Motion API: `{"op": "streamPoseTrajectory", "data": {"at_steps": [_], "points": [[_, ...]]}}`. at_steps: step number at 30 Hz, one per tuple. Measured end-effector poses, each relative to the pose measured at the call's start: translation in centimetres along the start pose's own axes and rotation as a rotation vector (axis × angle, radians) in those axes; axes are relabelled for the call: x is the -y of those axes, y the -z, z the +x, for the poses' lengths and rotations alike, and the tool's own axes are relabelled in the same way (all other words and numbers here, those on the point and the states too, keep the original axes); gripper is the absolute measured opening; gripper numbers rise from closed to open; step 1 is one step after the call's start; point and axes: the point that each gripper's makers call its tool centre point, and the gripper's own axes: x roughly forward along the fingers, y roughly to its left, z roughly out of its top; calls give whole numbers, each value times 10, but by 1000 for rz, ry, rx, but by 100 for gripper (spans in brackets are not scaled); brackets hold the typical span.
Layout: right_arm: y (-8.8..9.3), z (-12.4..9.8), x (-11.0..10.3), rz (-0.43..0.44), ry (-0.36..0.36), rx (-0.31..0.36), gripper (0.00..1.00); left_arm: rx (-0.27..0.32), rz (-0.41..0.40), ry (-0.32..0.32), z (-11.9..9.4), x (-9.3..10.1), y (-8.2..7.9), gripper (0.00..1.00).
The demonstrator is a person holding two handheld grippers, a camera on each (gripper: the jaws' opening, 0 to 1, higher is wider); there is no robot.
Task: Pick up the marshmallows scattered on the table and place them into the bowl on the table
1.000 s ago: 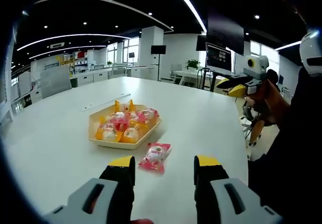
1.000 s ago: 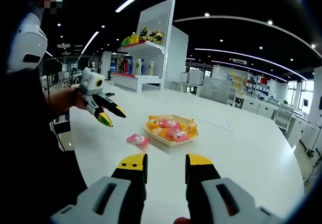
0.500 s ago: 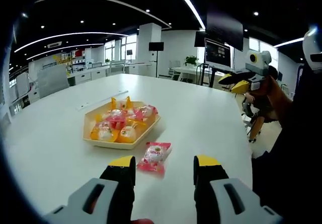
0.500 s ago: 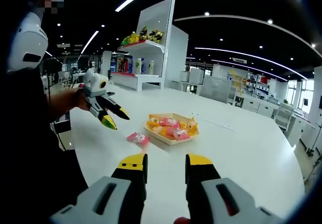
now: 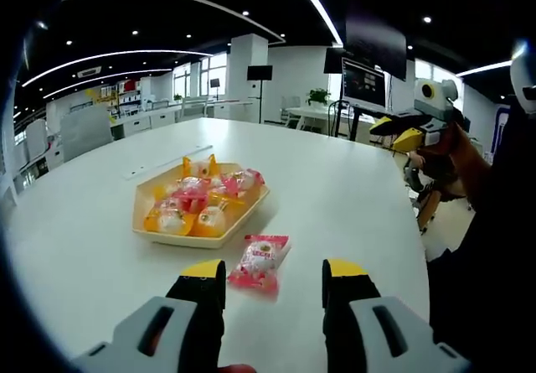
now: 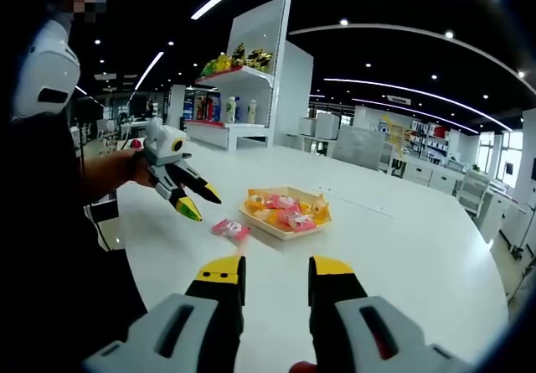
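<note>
- Step in hand, by judgement: approach and pickup of the one loose marshmallow packet point(image 5: 260, 261), which lies on the white tabletop point(image 5: 335, 197) just beside the near edge of the bowl point(image 5: 151, 232).
- Left hand-held gripper point(image 5: 275, 274): jaws spread and empty, hovering above the tabletop with the packet ahead, roughly between the two yellow tips. In the right gripper view it comes in from the left point(image 6: 194, 205), pointed down toward the packet point(image 6: 229, 228).
- Right hand-held gripper point(image 6: 275, 271): jaws apart, holding nothing, well back from bowl point(image 6: 266, 228) and packet.
- Advice: lower the left hand-held gripper so the jaws straddle the packet's narrow width; pinch across the puffed middle, not the flat sealed ends; lift clear of the bowl's rim before moving over it.
- Packet: small pink wrapper with a pale round sweet showing, lying flat; probably soft and crinkly, so liable to slip under a light pinch.
- Bowl: shallow yellow angular tray, already heaped with pink and orange packets.
</note>
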Motion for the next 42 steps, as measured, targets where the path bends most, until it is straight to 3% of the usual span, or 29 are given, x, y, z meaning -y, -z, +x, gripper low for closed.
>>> {"op": "streamPoseTrajectory", "data": {"at_steps": [42], "points": [[10, -6, 4, 18, 13, -16, 30, -44, 2, 4, 40, -15, 12, 44]]}}
